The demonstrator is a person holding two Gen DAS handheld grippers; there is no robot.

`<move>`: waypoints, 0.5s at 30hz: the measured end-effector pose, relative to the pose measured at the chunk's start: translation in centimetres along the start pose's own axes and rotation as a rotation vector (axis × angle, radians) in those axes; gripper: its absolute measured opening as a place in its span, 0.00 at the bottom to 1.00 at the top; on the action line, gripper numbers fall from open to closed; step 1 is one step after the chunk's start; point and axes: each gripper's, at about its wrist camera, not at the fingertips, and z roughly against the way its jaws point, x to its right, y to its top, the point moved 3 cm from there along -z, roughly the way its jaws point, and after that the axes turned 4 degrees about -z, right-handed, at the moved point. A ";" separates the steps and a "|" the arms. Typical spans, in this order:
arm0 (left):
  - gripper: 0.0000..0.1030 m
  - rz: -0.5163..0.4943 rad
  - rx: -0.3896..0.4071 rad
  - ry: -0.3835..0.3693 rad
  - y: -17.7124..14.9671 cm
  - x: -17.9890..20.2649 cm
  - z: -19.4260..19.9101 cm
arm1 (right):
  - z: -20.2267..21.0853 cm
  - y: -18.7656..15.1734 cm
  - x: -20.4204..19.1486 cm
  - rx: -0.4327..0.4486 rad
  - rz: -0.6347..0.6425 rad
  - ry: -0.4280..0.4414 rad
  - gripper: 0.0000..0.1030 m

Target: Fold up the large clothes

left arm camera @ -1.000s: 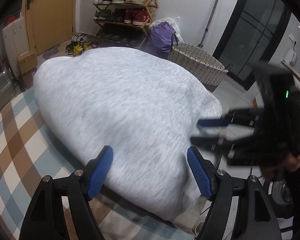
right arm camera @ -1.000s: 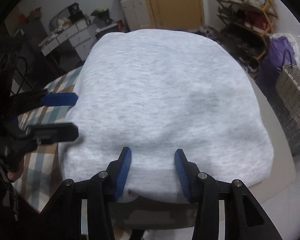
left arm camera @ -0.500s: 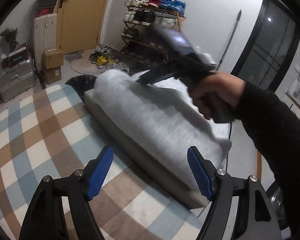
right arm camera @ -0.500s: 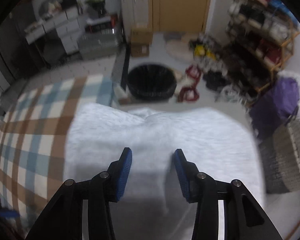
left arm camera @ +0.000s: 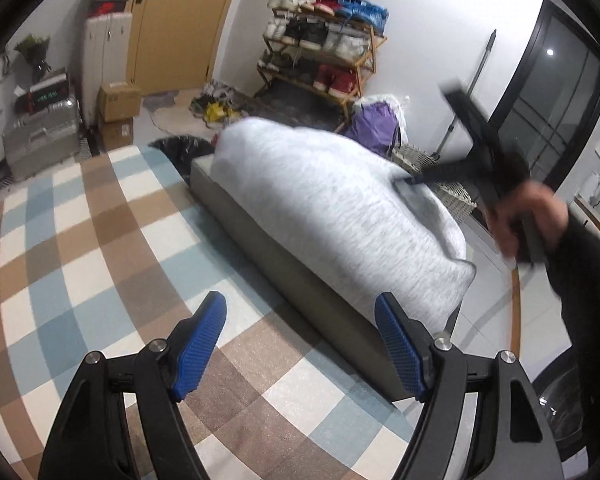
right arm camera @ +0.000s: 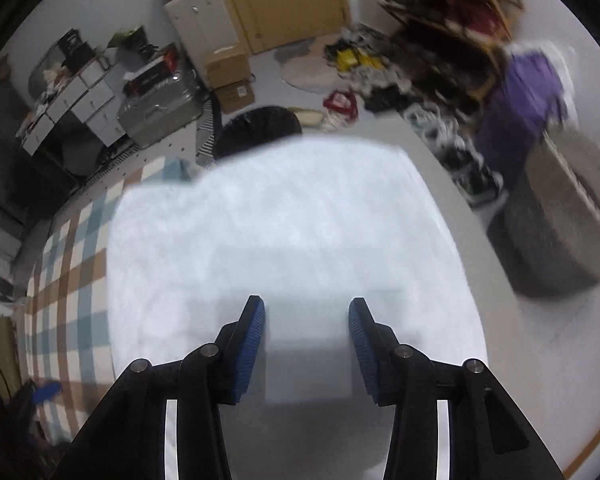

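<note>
A light grey garment [left arm camera: 332, 200] lies folded into a broad rectangle on a low beige table [left arm camera: 300, 276]. My left gripper [left arm camera: 300, 304] stands open over the checked rug beside the table's long side, off the cloth, with nothing between its fingers. A hand in a dark sleeve holds my right gripper [left arm camera: 412, 179], blurred, at the garment's far right side. In the right wrist view that gripper [right arm camera: 306, 306] hovers over the garment [right arm camera: 284, 232]. Its jaws are opening, and no cloth is pinched between the pads.
A wicker basket [left arm camera: 440, 176] and a purple bag [left arm camera: 376, 124] stand behind the table, with a shoe rack [left arm camera: 324, 48] against the wall. A black bin [right arm camera: 260, 128] sits at the table's far end. Cardboard boxes [left arm camera: 118, 112] and a silver case [left arm camera: 40, 140] line the left wall. The rug [left arm camera: 80, 260] covers the floor.
My left gripper pulled back off the garment to the rug side of the table. The right gripper swept from the near edge across the cloth to its far right side.
</note>
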 end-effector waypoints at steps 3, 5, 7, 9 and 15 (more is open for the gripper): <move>0.71 -0.022 0.028 0.043 0.1 0.6 0.5 | -0.3 -3.7 0.6 0.073 0.055 -0.038 0.41; 0.71 -0.037 0.047 0.078 0.1 1.6 1.3 | 1.5 -5.4 0.7 0.129 -0.010 -0.024 0.42; 0.71 -0.065 0.070 0.103 0.0 2.1 2.0 | 4.6 -7.6 0.3 0.182 -0.066 0.035 0.42; 0.71 -0.098 0.120 0.146 -0.1 3.0 3.6 | 8.3 -10.5 -1.5 0.275 -0.045 0.077 0.42; 0.88 -0.087 0.268 0.140 -1.2 4.7 9.1 | 20.5 -19.7 -7.1 0.607 0.006 0.109 0.83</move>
